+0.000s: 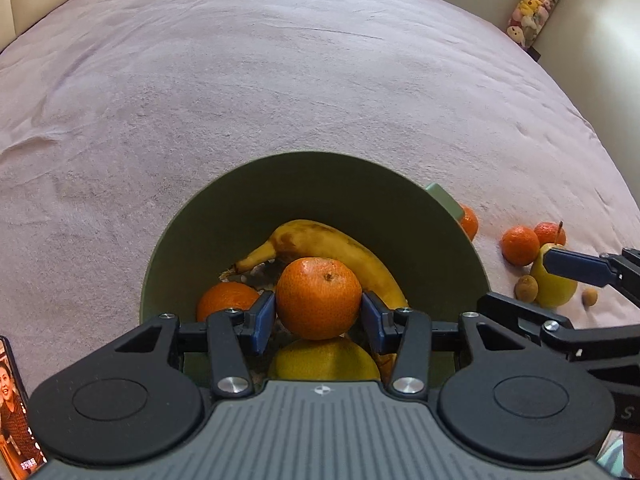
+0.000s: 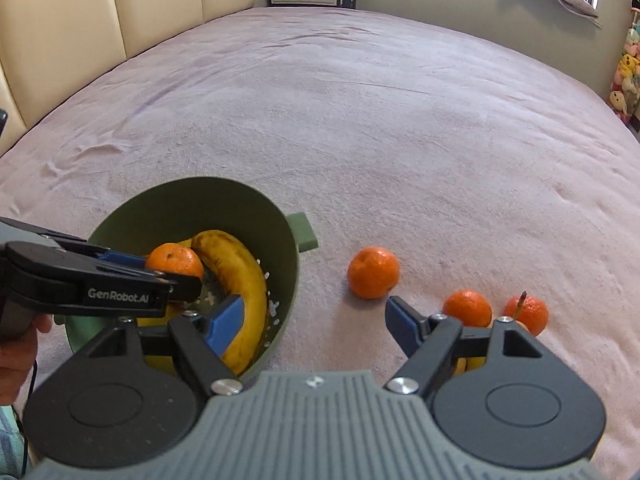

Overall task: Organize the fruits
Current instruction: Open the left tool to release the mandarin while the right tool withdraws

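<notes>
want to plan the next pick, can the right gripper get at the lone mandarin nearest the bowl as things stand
Probably yes. The right gripper is open and empty, and the mandarin lies alone on the bedspread just ahead of its fingers, apart from the green bowl. Nothing sits between them.

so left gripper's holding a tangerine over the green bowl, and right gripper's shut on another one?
Not quite: the right gripper is open and empty, as the right wrist view shows. The left gripper does hold a tangerine over the green bowl.
</notes>
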